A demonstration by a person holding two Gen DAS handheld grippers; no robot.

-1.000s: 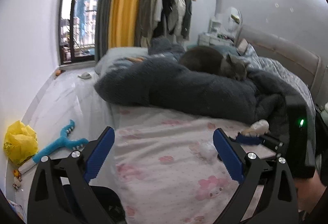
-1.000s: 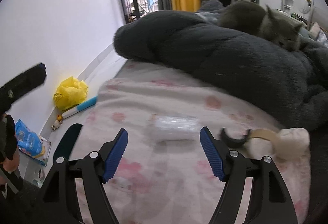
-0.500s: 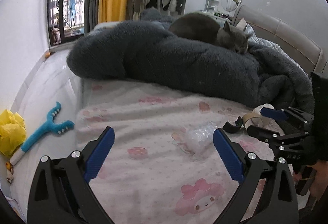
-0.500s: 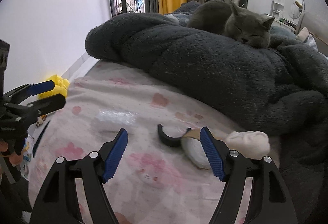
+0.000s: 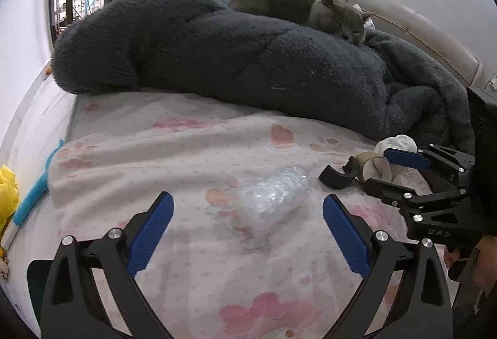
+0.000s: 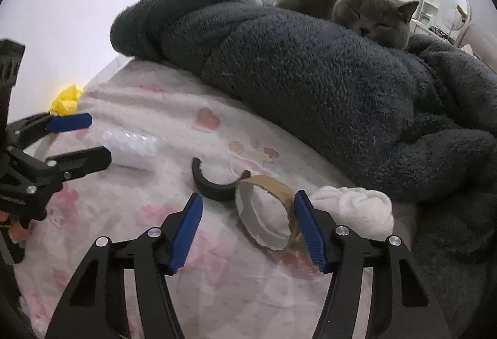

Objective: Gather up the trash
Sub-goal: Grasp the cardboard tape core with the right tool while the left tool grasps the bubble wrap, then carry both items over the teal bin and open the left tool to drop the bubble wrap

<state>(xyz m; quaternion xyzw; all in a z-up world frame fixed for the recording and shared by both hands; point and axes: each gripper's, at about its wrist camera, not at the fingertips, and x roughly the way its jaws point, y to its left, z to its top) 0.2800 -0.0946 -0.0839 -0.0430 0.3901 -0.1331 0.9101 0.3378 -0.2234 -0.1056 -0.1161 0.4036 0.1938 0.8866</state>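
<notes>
Left claw (image 5: 247, 211) gapes around the crumpled clear plastic wrapper (image 5: 273, 193); only the right view shows the open right claw (image 6: 248, 214) straddling the flattened cardboard tape ring (image 6: 267, 214).

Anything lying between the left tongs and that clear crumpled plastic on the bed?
No. In the left wrist view only bare pink-patterned bedsheet lies between the open left tongs and the clear plastic, which sits just ahead of the fingertips.

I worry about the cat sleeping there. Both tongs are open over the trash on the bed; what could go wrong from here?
The cardboard ring is thin and may crush or flip when the right tongs close. The clear plastic wrap is flimsy, so the left tongs could pinch the sheet too. The cat lies nearby; sudden moves might startle it.
</notes>
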